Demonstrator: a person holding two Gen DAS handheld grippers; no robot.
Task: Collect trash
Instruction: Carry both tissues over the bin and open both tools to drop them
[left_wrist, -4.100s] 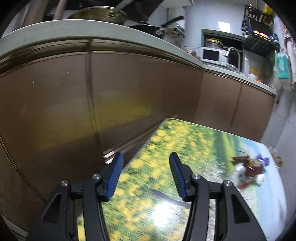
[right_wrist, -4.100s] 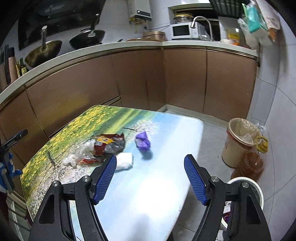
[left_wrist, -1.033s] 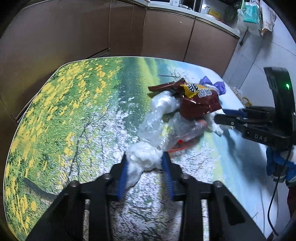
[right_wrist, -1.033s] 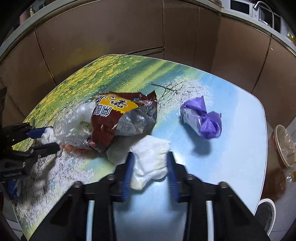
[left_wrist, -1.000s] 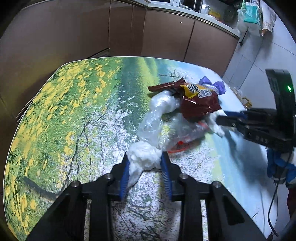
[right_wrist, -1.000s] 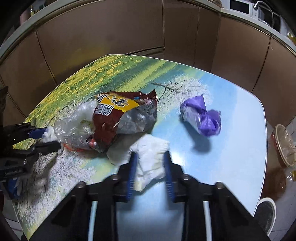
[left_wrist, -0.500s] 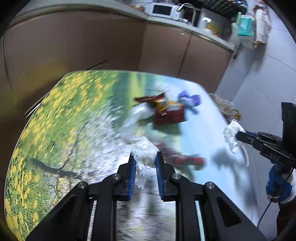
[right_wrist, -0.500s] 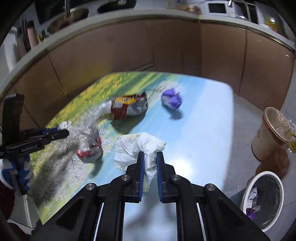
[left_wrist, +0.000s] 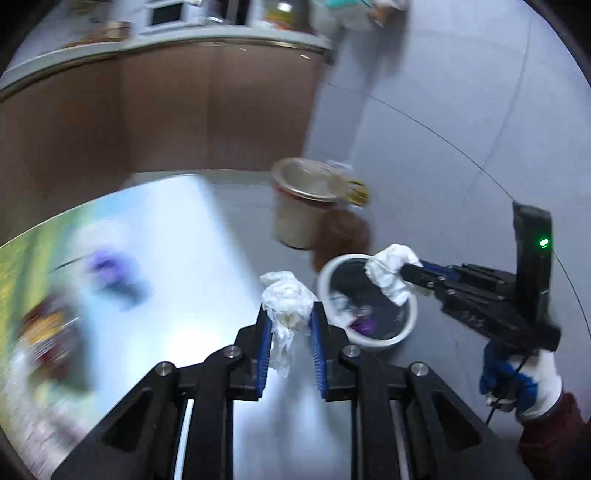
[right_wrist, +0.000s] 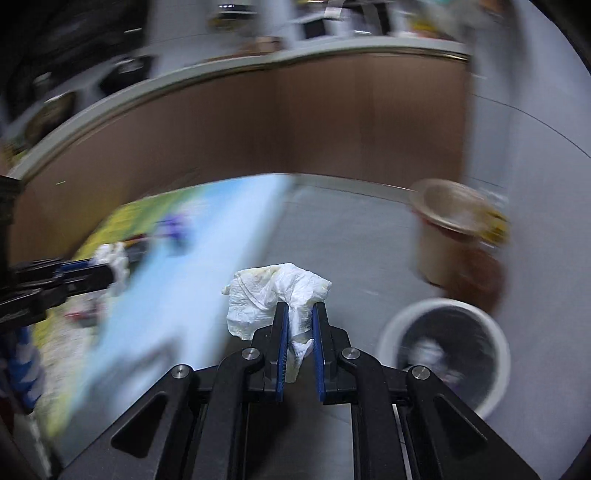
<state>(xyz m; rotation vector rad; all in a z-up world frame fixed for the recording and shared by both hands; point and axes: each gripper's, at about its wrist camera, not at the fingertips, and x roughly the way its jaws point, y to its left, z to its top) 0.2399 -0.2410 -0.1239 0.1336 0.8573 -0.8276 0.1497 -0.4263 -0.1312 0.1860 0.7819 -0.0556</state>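
Left wrist, change: the left gripper (left_wrist: 289, 325) has been lifted off the table (left_wrist: 192, 280) — its jaws closed further on a crumpled plastic wad (left_wrist: 286, 299), now pinched.
Left wrist, meaning: the white bin (left_wrist: 369, 295) lies at 2 o'clock; the right gripper (left_wrist: 410, 271) is seen over it.
Right wrist, change: a white tissue (right_wrist: 273, 295) is clamped, carried clear; release is judged next.
Right wrist, room: purple wrapper (right_wrist: 173, 221) left on the table at 10 o'clock — brown cabinets (right_wrist: 258, 122) behind, grey floor (right_wrist: 351, 240).
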